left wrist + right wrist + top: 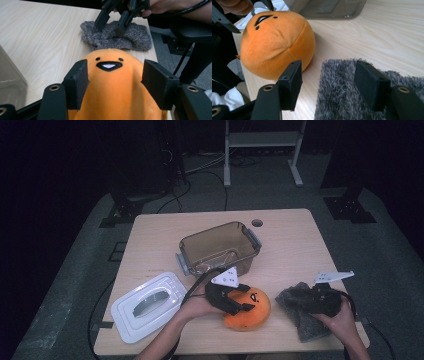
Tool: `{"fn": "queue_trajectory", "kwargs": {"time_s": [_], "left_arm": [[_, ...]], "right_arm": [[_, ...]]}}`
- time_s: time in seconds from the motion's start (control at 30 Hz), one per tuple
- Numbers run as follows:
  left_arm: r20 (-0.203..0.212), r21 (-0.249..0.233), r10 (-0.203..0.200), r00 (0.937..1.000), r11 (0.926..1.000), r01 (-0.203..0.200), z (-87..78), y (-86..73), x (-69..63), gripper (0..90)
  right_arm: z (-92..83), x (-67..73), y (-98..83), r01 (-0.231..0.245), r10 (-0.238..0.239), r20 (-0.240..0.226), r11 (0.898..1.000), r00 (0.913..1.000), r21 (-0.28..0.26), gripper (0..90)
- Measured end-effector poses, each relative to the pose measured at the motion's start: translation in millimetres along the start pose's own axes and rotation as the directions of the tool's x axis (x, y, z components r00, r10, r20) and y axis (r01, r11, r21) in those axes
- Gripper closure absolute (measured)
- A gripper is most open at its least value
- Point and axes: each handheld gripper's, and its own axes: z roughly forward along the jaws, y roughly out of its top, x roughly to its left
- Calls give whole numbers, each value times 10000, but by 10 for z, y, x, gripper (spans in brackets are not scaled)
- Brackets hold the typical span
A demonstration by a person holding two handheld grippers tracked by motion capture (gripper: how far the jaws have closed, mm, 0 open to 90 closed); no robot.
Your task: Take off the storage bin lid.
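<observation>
In the high view, the orange plush (248, 309) is seen lying on the table (295, 245) in front of the open brown bin (220, 248), so nothing is judged packed yet. In the left gripper view, the left gripper (113, 77) is spread around the plush, not pressing. In the right gripper view, the right gripper (328, 83) is held unclenched over the grey woolly cloth (342, 92).

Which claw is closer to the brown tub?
The left. The left claw straddles the orange plush just in front of the tub; the right claw sits over the grey cloth, farther to the side.
</observation>
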Motion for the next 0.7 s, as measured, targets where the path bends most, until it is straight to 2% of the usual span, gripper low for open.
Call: {"fn": "queue_trajectory", "kwargs": {"time_s": [0.27,0.47,0.7], "left_arm": [[129,87,-153,9998,9998,152,52,-20,23,371],[31,291,-144,9999,9995,143,103,-58,12,367],[160,578,-311,9994,9979,302,146,-87,11,441]], "right_arm": [[9,-7,0,10,-10,-2,10000,10000,42,382],[10,-13,-2,-27,27,-29,10000,10000,18,383],[16,-20,1,-117,118,-55,9999,9999,14,383]]}}
